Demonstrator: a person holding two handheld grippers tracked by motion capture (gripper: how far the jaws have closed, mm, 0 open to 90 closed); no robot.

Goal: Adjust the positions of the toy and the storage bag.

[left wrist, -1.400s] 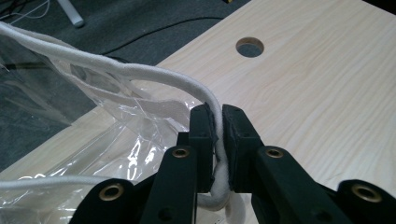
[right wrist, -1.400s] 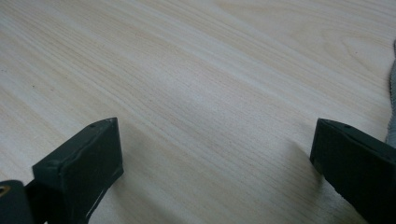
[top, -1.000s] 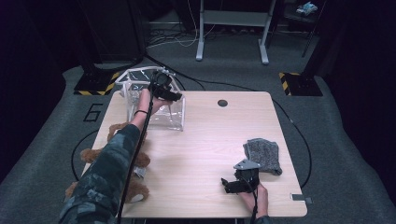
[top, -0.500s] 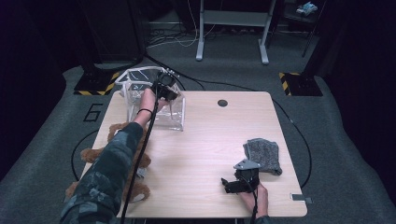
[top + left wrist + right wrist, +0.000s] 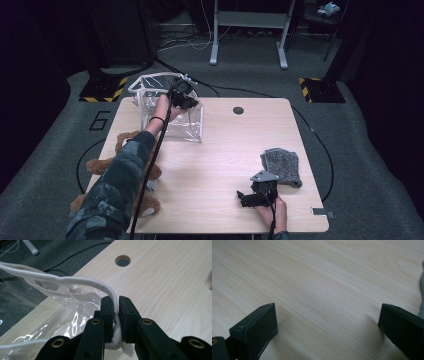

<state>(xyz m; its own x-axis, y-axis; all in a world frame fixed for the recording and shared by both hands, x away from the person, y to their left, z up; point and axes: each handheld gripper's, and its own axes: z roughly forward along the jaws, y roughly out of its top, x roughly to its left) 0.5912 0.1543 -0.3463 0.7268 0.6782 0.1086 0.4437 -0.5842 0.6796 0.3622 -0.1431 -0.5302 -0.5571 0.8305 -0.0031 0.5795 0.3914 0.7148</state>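
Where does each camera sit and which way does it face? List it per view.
High view: above the table, looking forward and down; both forearms, left gripper, right gripper.
Left gripper view: along its fingers, shut on the clear bag's white rim.
Right gripper view: low over wood, fingers apart.
Shared: the bag, high and left views.

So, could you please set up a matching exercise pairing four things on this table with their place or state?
Things:
1. left gripper
2. right gripper
3. grey cloth
4. teddy bear

States:
A. lies at the table's left edge
B. jaws wide apart over bare wood
C. shut on the clear bag's white rim
D. lies flat beside the right gripper

Pairs: 1-C, 2-B, 3-D, 4-A
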